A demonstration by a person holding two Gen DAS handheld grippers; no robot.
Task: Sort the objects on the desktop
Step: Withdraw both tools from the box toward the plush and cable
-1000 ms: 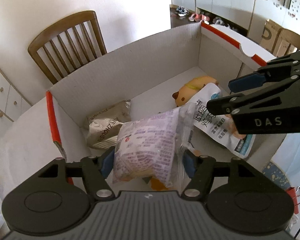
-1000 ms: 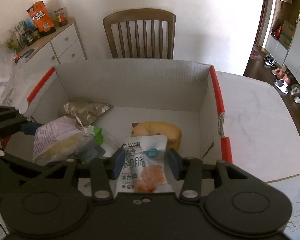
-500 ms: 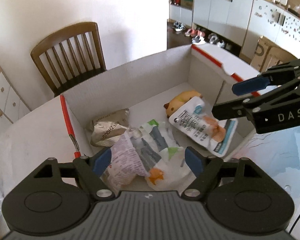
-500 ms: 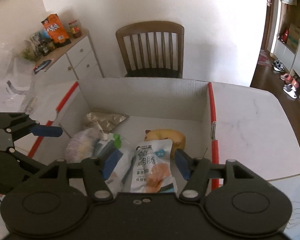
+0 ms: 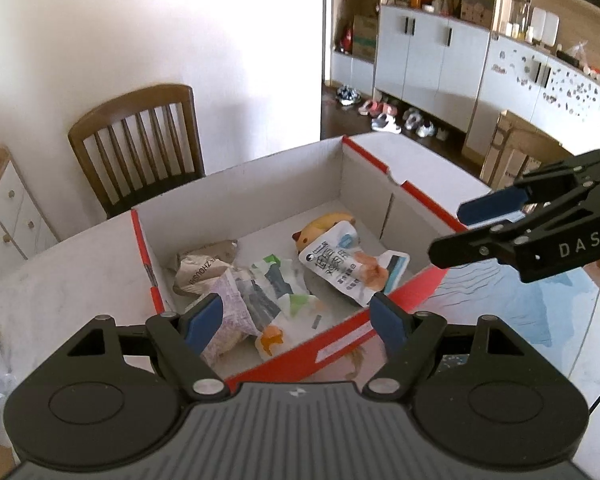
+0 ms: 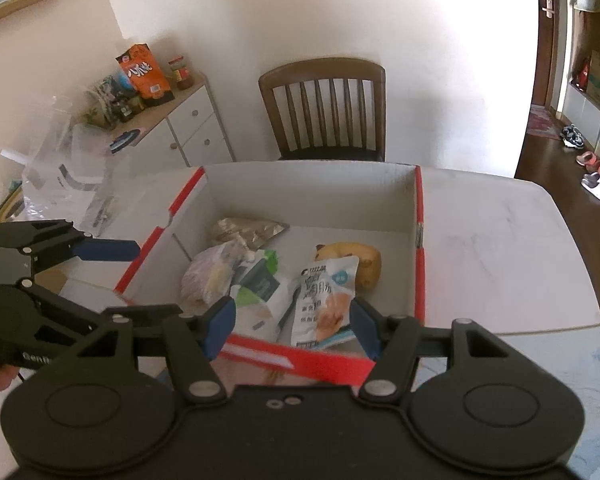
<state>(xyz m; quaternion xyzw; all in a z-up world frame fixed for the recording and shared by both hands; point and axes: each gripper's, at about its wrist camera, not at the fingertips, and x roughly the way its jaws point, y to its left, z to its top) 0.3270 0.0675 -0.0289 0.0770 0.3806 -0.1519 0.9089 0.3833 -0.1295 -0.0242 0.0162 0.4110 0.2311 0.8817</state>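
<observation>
Two grippers are hanging over the near edge of the cardboard box (image 5: pixel 260 184) on the white table (image 6: pixel 500 232). Both the left gripper (image 5: pixel 296 322) and the right gripper (image 6: pixel 292 322) are standing released, having just been opening, with nothing between their jaws. Inside the box, the purple snack bag (image 5: pixel 230 300) is lying at the left, the white chicken-sausage pouch (image 6: pixel 326 296) at the right, leaning on the yellow toy (image 6: pixel 360 262). A wooden chair (image 6: pixel 324 108) is standing beyond the far wall.

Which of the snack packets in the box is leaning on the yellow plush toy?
The white pouch with an orange food picture and a blue bottom edge; its top rests on the yellow plush toy. The purple-printed packet and crumpled tan one lie apart from it.
</observation>
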